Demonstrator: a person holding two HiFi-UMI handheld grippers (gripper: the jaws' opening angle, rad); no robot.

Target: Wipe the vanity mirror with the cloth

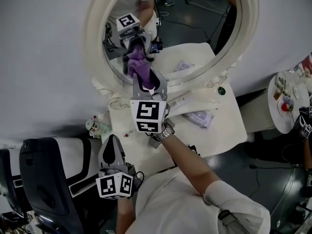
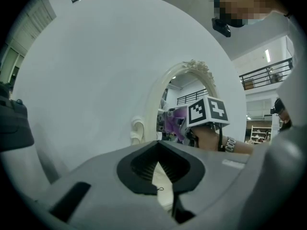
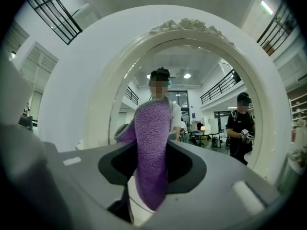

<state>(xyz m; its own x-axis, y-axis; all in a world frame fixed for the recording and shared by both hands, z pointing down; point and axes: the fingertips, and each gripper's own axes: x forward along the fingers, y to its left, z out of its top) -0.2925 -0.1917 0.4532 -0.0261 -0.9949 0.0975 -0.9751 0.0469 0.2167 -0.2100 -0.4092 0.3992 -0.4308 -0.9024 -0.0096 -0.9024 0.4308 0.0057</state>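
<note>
Closest to me, the left gripper (image 1: 111, 147) hangs low beside the person's body, near a dark chair (image 1: 44, 179) and well clear of the work. Its jaws are drawn together with only a sliver of pale table showing between them, and nothing is in them.

Further out, over the white table (image 1: 226, 128), the right gripper (image 1: 147, 82) is stretched forward on a long reach. Its jaws are clamped on the purple cloth (image 1: 138, 65), which bunches out past the tips and lies against the lower left of the vanity mirror (image 1: 94, 38). The cloth meets its own reflection in the glass, so I judge it to be touching.

That puts the wiping itself in hand, low on the left side of the glass. The rest of the oval, up and to the right, seems left to do. The next stroke calls for a steady sweep across the glass, with the soft cloth leading and the hard jaw tips held off the surface.

A purple packet (image 1: 201, 117) lies on the table below the frame, apart from the wiping.

The head view cuts off the top of the mirror. The exact patch where cloth meets glass sits behind the gripper. I cannot make out any smears or dust, so how clean the glass is stays unclear.
</note>
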